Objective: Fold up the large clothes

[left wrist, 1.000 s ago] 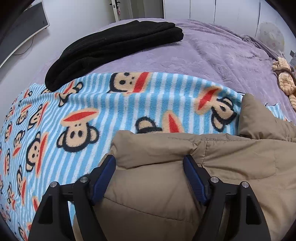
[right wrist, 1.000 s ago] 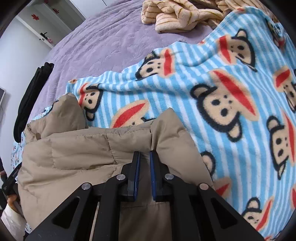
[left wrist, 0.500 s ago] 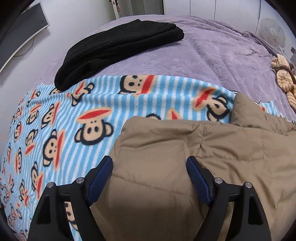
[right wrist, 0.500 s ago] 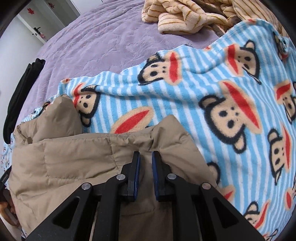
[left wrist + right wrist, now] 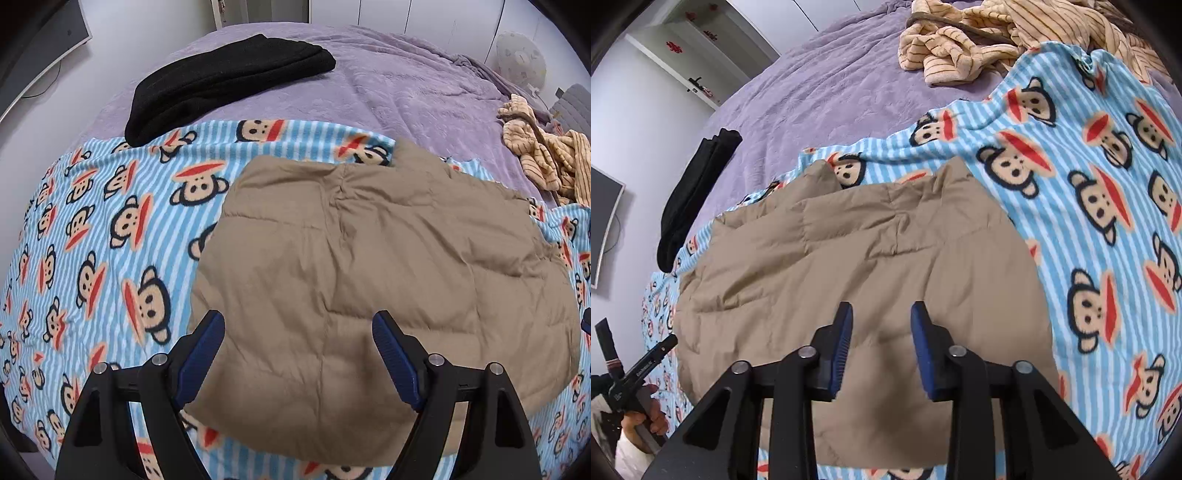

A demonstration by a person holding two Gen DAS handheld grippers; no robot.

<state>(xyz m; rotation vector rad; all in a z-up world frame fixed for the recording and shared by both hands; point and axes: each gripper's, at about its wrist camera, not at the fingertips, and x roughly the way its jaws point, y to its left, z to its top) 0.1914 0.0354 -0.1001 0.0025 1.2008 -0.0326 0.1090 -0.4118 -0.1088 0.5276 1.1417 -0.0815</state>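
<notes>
A tan padded jacket [image 5: 369, 266] lies folded flat on a blue striped monkey-print blanket [image 5: 92, 240]; it also shows in the right wrist view [image 5: 849, 258] on that blanket [image 5: 1108, 221]. My left gripper [image 5: 298, 332] is open and empty, raised above the jacket's near edge. My right gripper [image 5: 881, 325] is open and empty, hovering above the jacket's near part. The left gripper's tool shows at the lower left of the right wrist view [image 5: 642, 369], held in a hand.
A folded black garment [image 5: 221, 81] lies on the purple bedspread [image 5: 388, 85] beyond the blanket. A crumpled beige striped garment [image 5: 997, 40] lies at the far right. A monitor [image 5: 602, 221] hangs on the left wall.
My right gripper opened and let go of the jacket's edge. Both grippers pulled back and up from the jacket, which now lies flat.
</notes>
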